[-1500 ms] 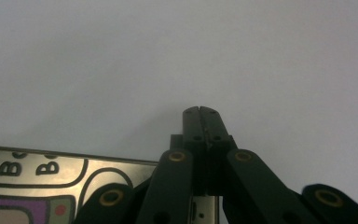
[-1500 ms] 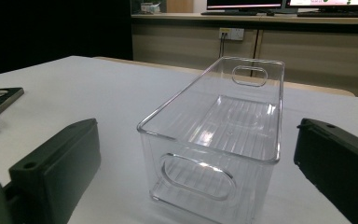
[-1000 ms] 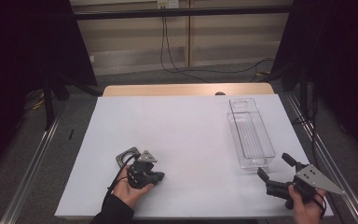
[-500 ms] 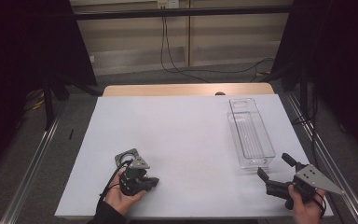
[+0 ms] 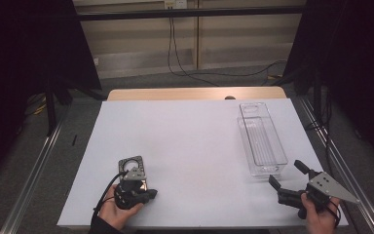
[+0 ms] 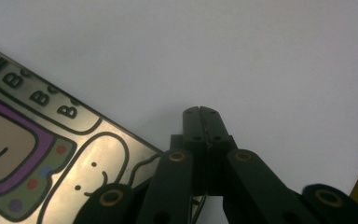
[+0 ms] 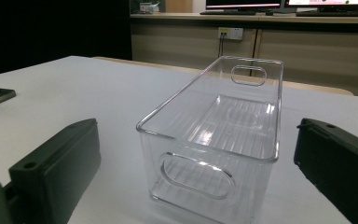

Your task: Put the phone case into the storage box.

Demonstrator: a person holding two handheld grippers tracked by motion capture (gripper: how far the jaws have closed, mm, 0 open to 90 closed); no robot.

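I have the left gripper [image 5: 148, 194] low over the near-left of the desk [image 5: 195, 141] with its jaws pressed together on nothing, just beside the flat printed card [image 5: 132, 168], which looks like the thing to pick up. My right gripper [image 5: 286, 179] waits at the near right, jaws apart, aimed at the empty clear bin [image 5: 263, 141], probably to steady it. The left gripper view reveals cartoon figures on the card [image 6: 37, 154]; the right gripper view shows the handle cut-outs in the bin [image 7: 214, 140].

dim surroundings, bright table, soft focus
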